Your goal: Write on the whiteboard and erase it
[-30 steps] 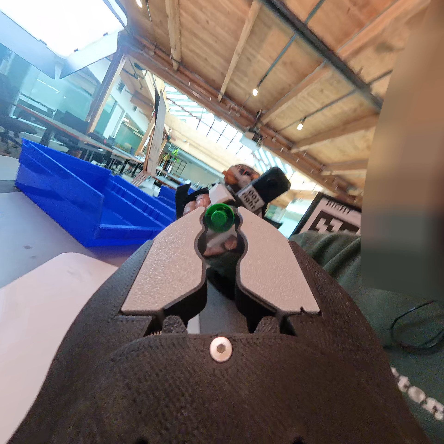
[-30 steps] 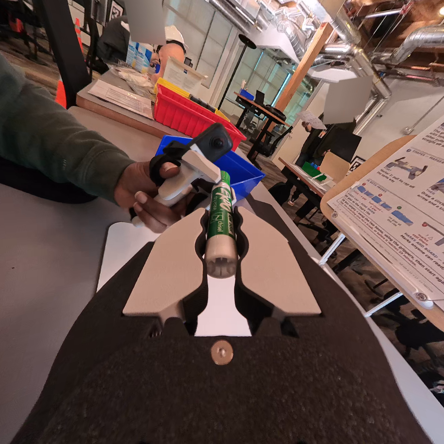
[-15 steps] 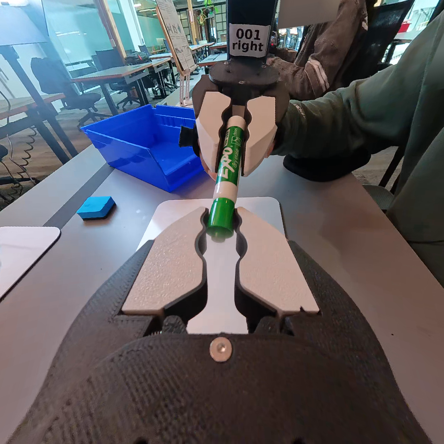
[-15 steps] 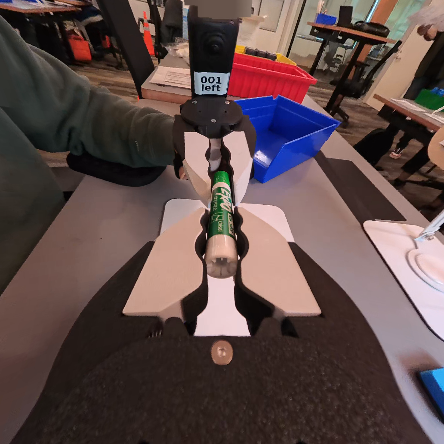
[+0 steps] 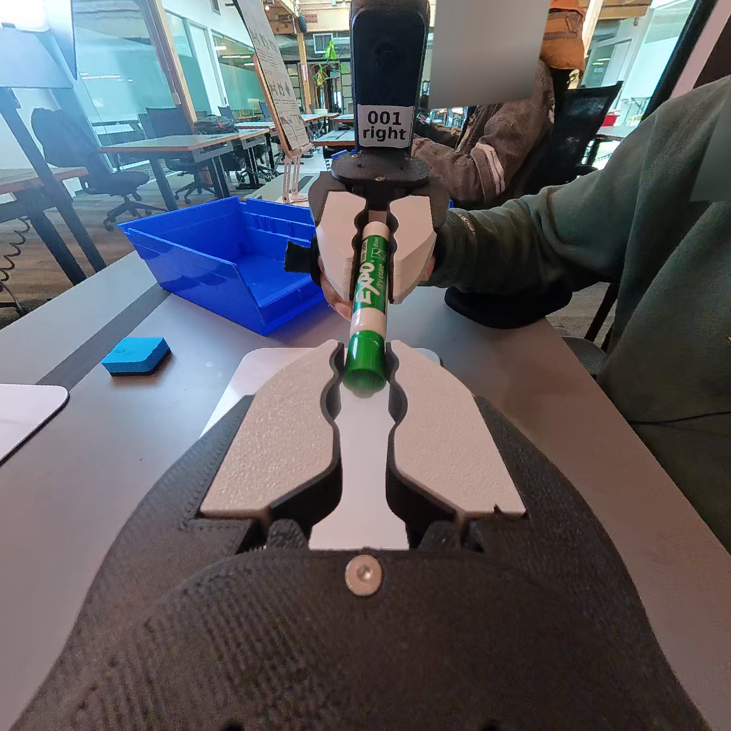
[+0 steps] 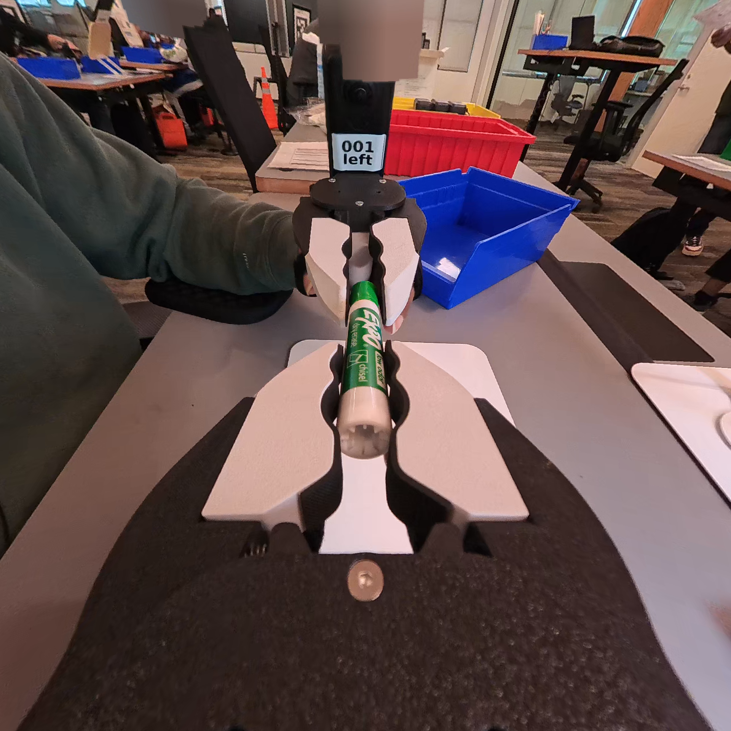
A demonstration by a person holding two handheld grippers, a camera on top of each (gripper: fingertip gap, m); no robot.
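**Marker held at both ends over the whiteboard, cap not yet off**

Compared with a second ago, when both views tilted up toward ceiling and room, the two grippers now face each other level above the table. Since half a second ago little differs: the marker [image 5: 370, 292] bridges them just as it did.

The left gripper [image 5: 364, 370] is closed on the green cap [image 5: 364, 362], while the right gripper [image 6: 364, 391] is closed round the marker barrel at its white butt end. The pair looks set for pulling the cap off, so writing has not begun.

The whiteboard [image 6: 472, 366] lies directly below, at frame centre. Only the left wrist view shows the blue eraser [image 5: 136, 355], at middle left, near the blue bin [image 5: 205, 253]. Only the right wrist view shows the red bin [image 6: 455, 144] at upper centre and a second white board [image 6: 680, 399] at the right edge.
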